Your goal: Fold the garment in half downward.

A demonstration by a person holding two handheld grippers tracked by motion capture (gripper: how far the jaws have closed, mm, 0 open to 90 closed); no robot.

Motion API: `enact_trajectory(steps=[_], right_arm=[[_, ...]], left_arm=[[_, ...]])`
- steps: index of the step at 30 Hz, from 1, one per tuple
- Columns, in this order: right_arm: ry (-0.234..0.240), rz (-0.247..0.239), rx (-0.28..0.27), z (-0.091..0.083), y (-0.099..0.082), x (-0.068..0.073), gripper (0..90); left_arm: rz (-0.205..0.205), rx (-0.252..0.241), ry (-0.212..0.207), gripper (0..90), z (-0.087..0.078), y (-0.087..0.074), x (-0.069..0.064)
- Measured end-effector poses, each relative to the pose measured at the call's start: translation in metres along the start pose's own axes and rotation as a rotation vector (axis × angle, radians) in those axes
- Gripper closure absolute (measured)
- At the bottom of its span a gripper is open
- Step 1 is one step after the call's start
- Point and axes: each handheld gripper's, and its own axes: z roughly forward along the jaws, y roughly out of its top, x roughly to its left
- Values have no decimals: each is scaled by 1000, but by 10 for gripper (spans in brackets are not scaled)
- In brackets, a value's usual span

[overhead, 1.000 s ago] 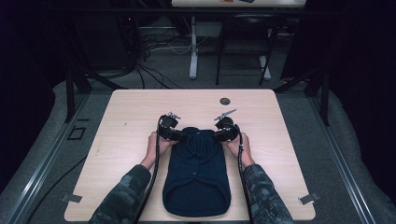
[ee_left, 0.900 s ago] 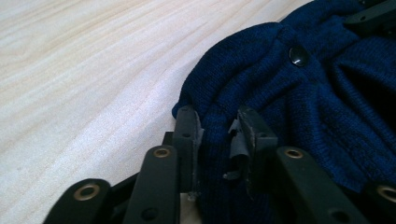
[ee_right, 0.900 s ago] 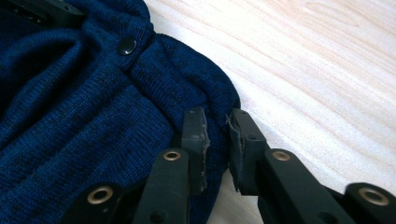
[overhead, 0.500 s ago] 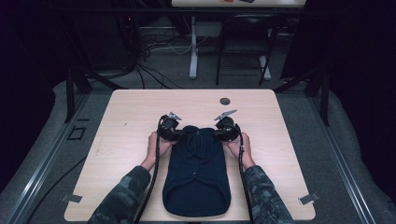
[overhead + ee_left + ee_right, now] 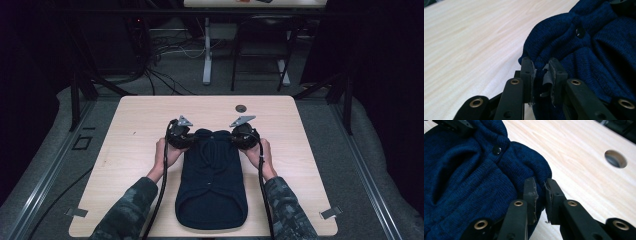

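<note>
A dark navy knit garment (image 5: pixel 212 185) lies flat on the light wooden table (image 5: pixel 135 125), its top edge raised between both grippers. My left gripper (image 5: pixel 186 142) is at the garment's top left corner. In the left gripper view its jaws (image 5: pixel 541 62) pinch a fold of the navy knit (image 5: pixel 584 57); they have just been closing on it. My right gripper (image 5: pixel 239 141) holds the top right corner. In the right gripper view its jaws (image 5: pixel 540 181) are shut on the fabric edge (image 5: pixel 474 182). A black button (image 5: pixel 580 32) (image 5: pixel 497 150) sits near the collar.
A round hole (image 5: pixel 241 108) (image 5: pixel 615 158) is in the table beyond the right gripper. Bare wood spreads left, right and behind the garment. The garment's hem reaches close to the table's near edge (image 5: pixel 200 234). Dark floor, cables and table legs lie beyond.
Both grippers have lifted a little with the garment's top corners, and the cloth between them has bunched upward. The lower part of the garment has stayed flat.
</note>
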Motion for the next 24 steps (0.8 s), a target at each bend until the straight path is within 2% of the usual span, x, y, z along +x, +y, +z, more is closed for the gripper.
enact_trajectory(steps=[4,15,24], right_arm=[[-12,-18,-25,-9,3,1,805],[-45,-48,-97,-28,10,0,804],[-68,-78,-144,-41,16,1,804]], left_arm=[[19,-35,9,770,-7,4,-2],[98,-82,53,771,-28,21,-11],[129,-112,77,772,-38,30,-12]])
